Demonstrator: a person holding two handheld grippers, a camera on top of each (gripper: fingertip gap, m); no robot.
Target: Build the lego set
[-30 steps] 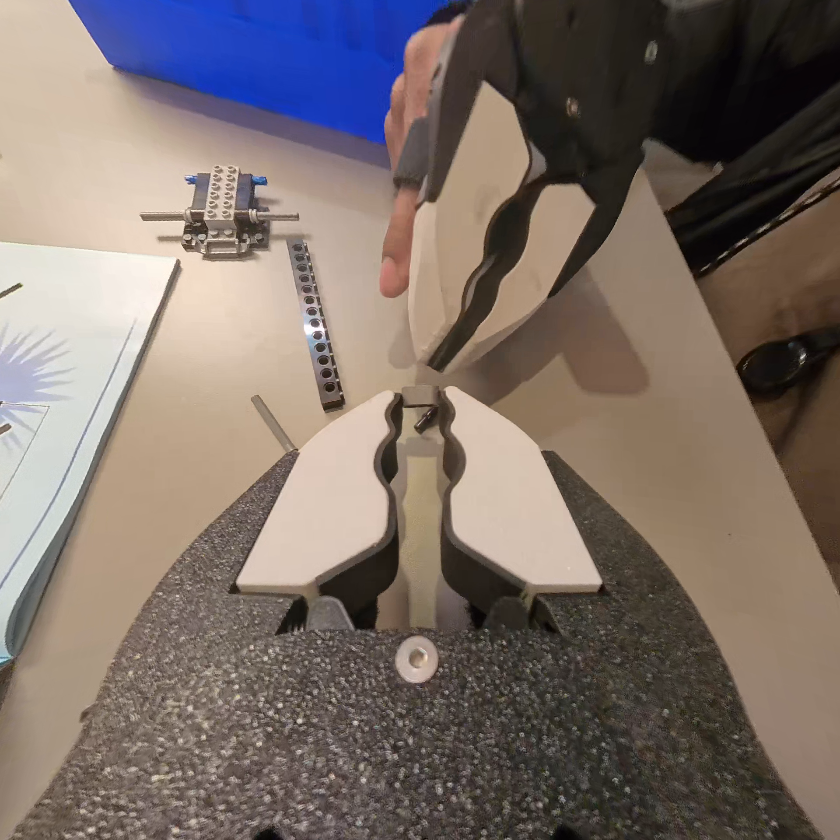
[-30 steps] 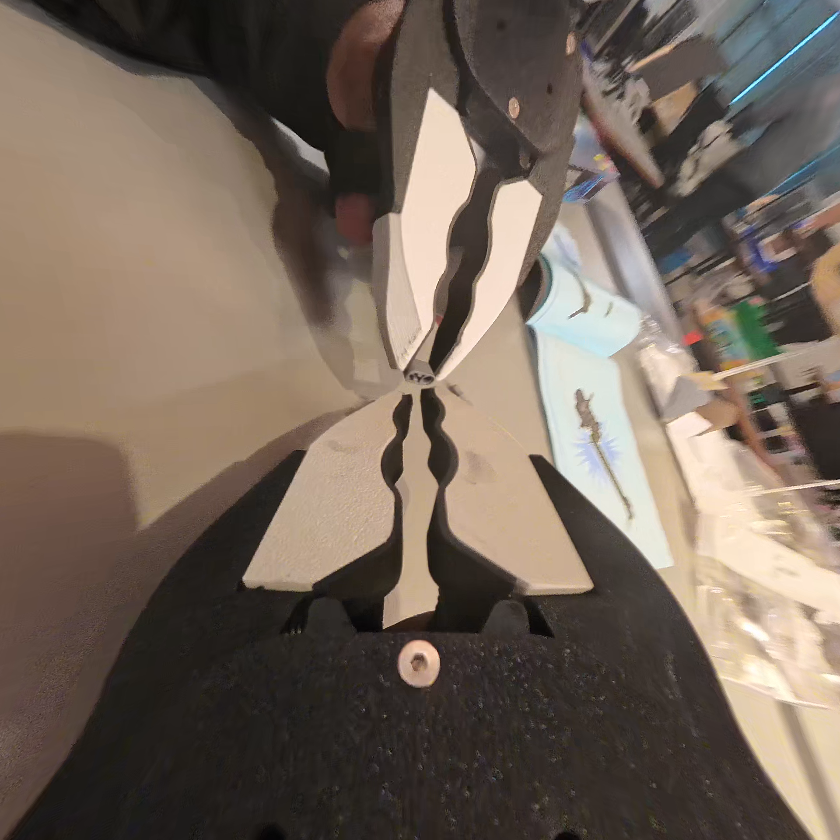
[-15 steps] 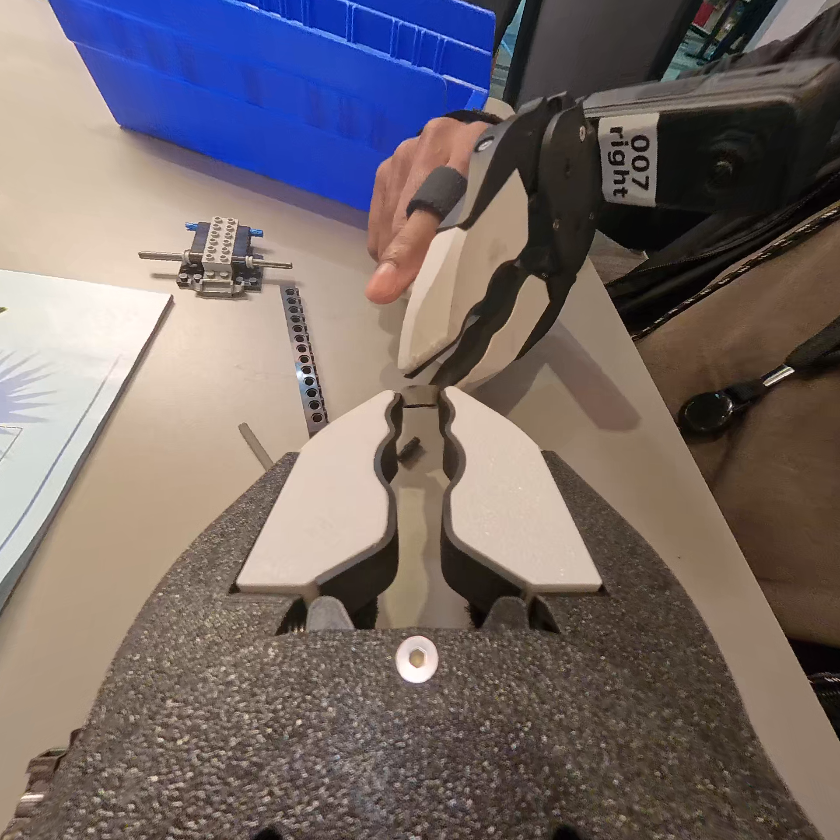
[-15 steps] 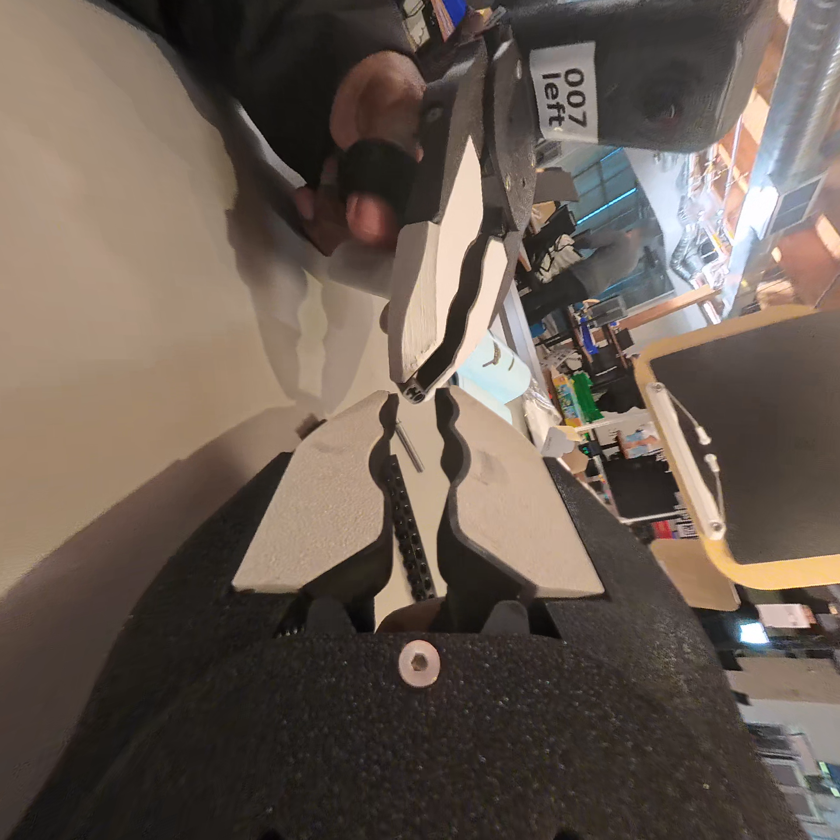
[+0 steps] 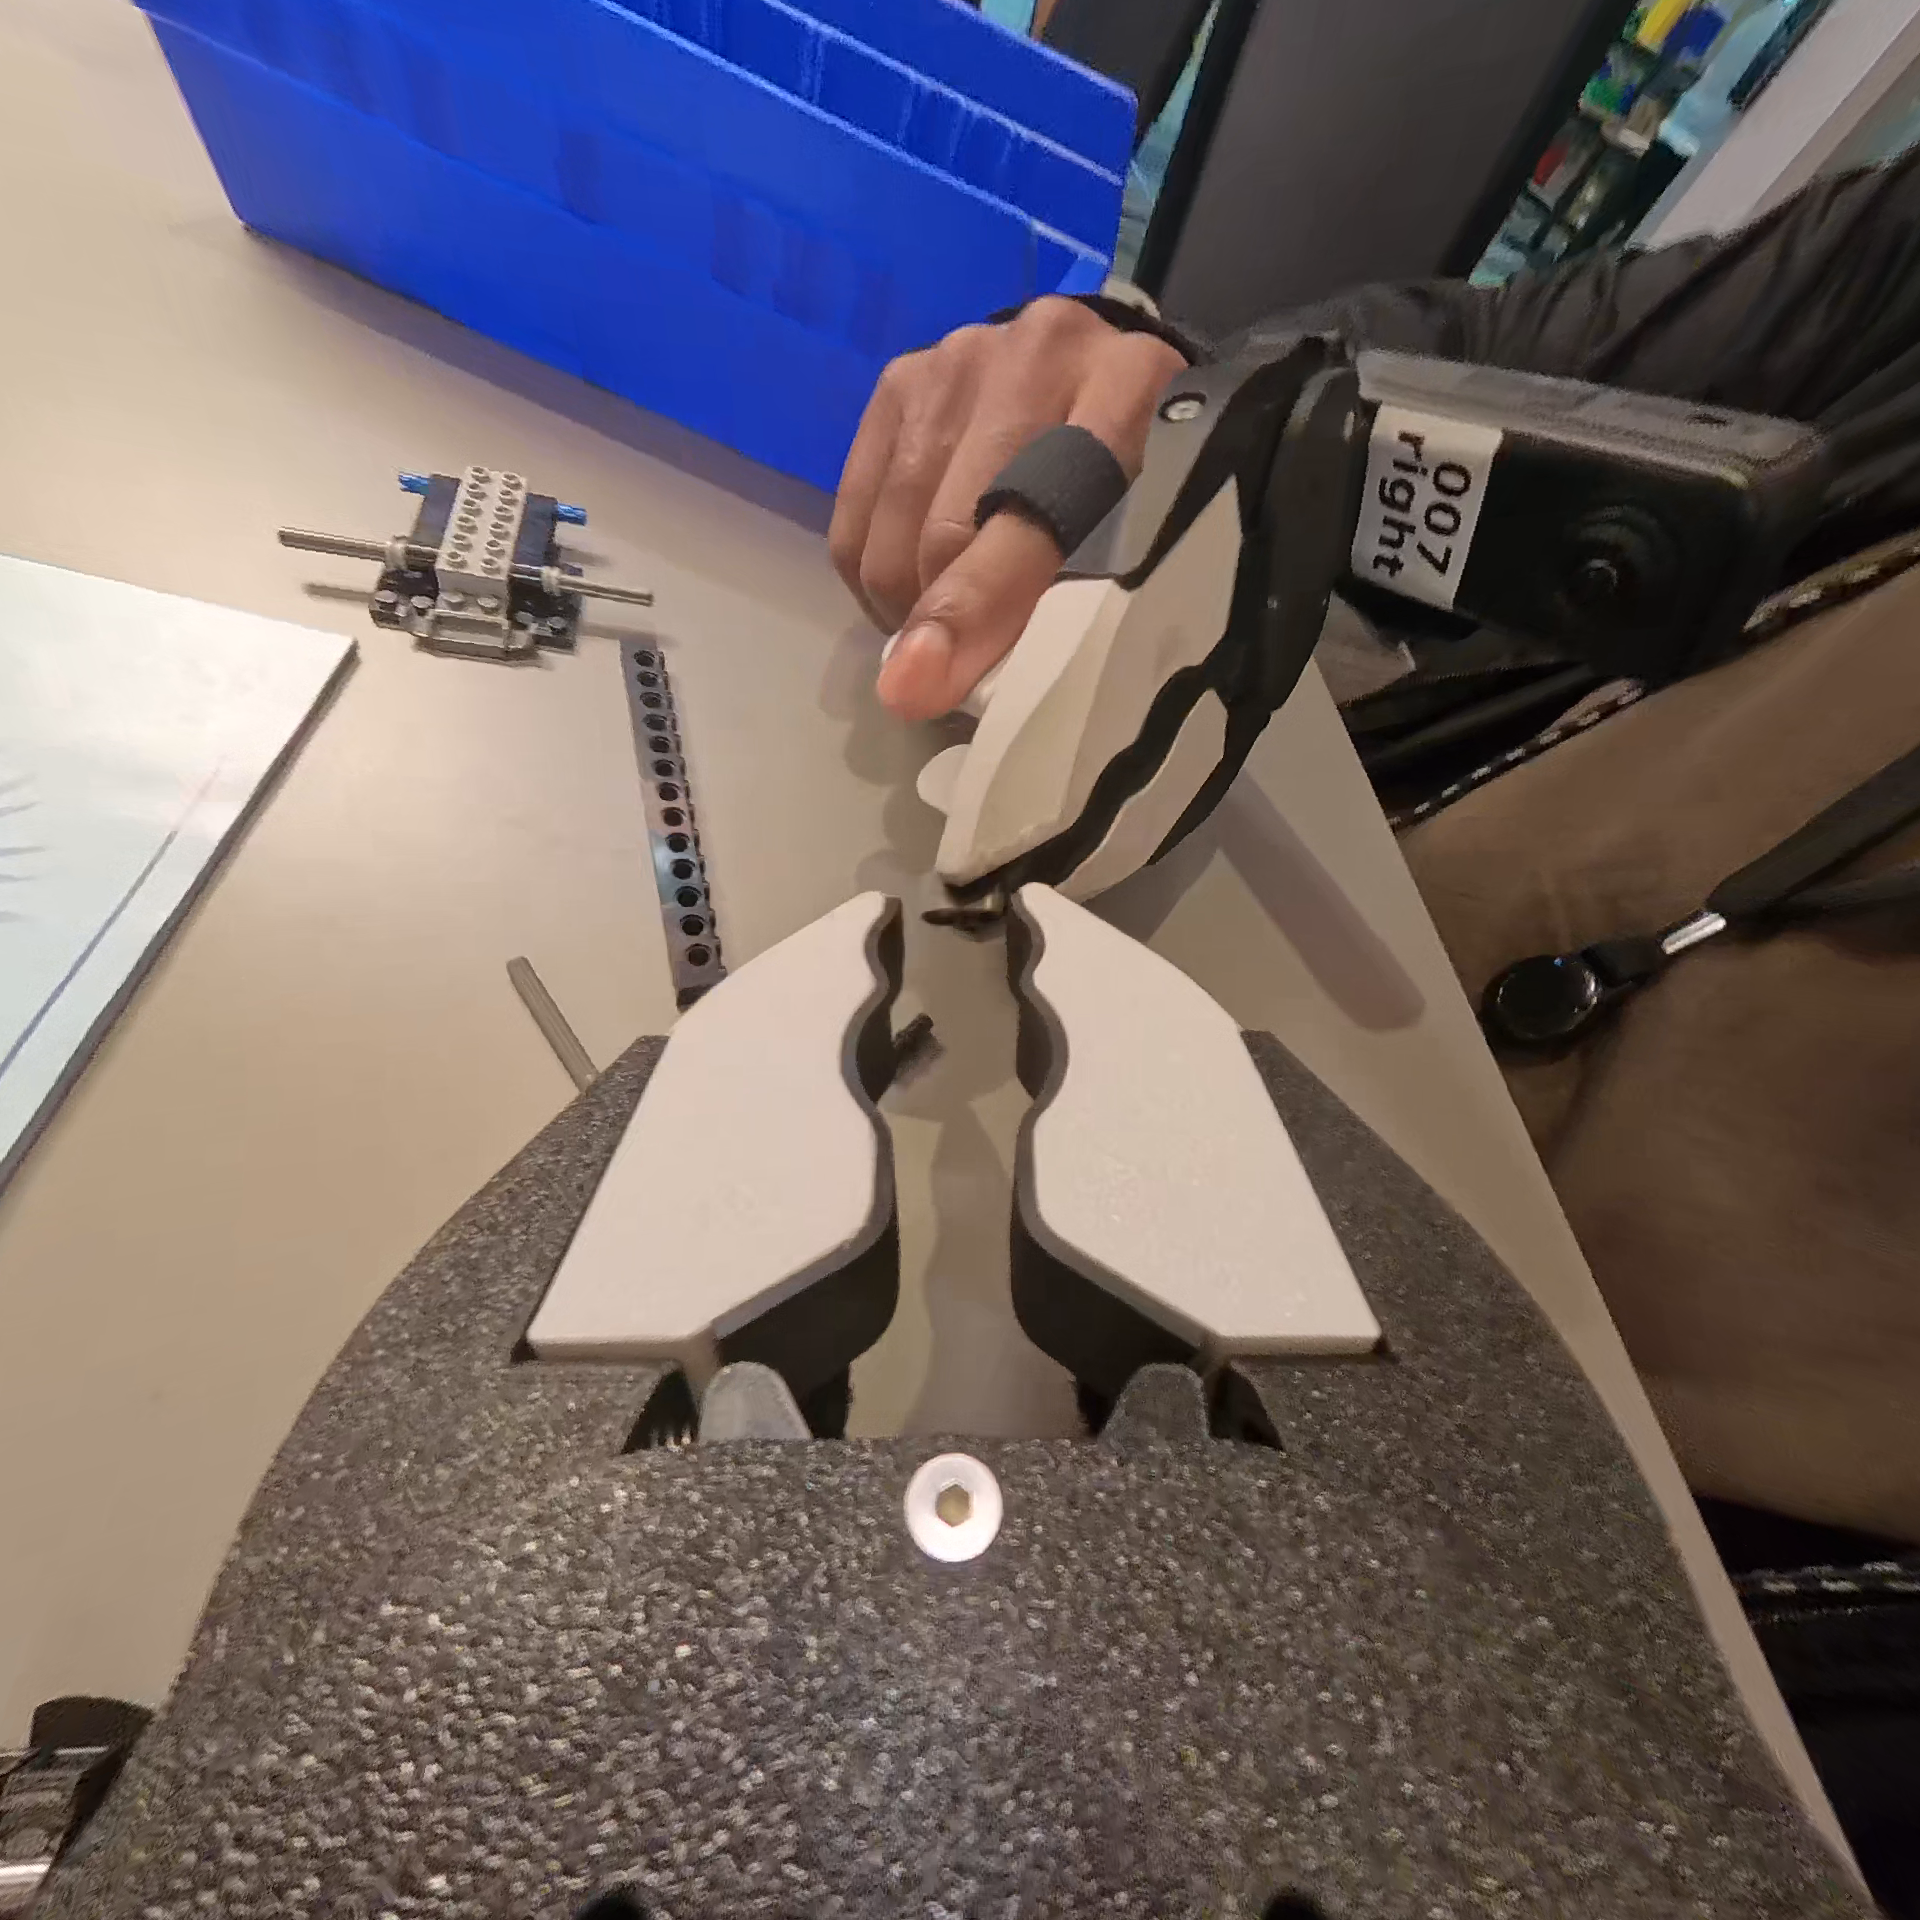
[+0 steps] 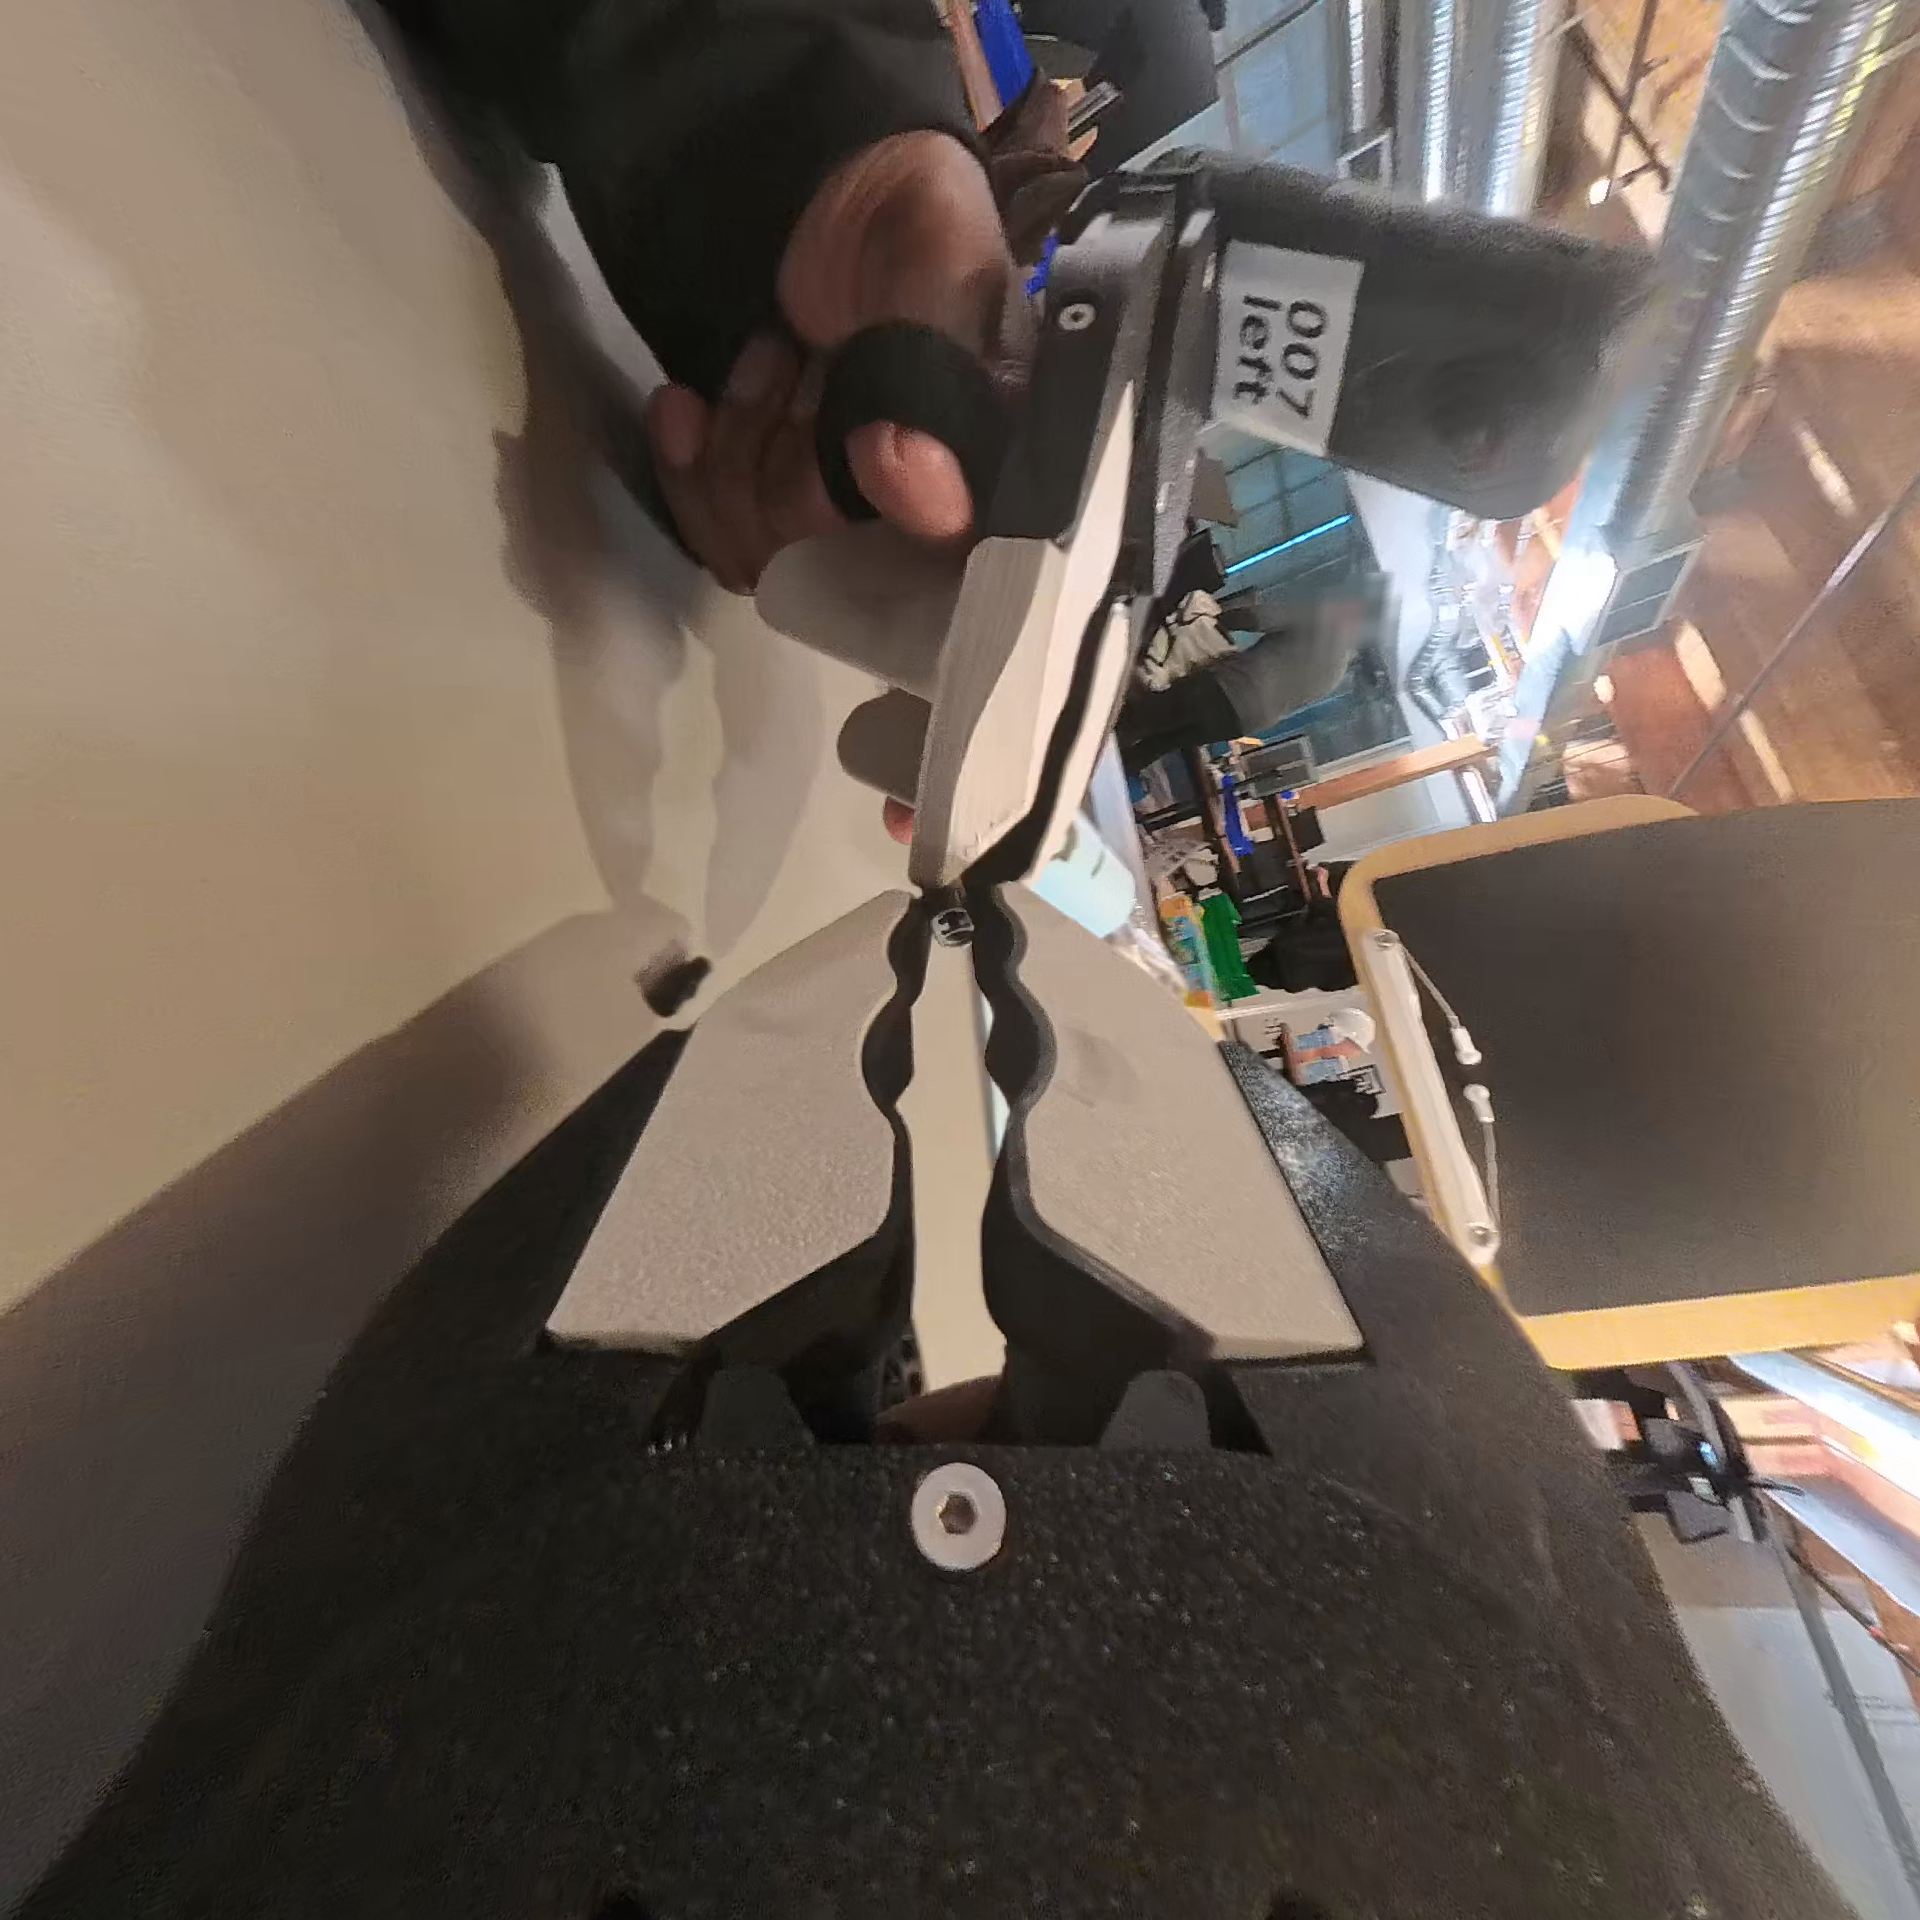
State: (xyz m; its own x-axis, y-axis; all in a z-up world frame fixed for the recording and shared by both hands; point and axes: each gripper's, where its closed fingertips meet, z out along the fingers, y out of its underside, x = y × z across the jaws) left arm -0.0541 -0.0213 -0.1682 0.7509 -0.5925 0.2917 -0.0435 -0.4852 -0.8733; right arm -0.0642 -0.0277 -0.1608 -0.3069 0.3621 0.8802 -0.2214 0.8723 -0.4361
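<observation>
Blue bin (image 5: 644, 208) blocks beyond (table's far side).

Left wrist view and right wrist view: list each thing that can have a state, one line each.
Left gripper: open, holding nothing.
Right gripper: shut on a small grey piece.
Black pin: lying loose on the table, below the left gripper's gap.
Beam: lying flat.
Axle: lying flat, partly hidden by the left gripper.
Brick assembly: resting on the table, untouched.
Bin: open-topped, on the table.
Booklet: lying flat.

Bright indoor light, soft shadows, wide-angle distortion
</observation>
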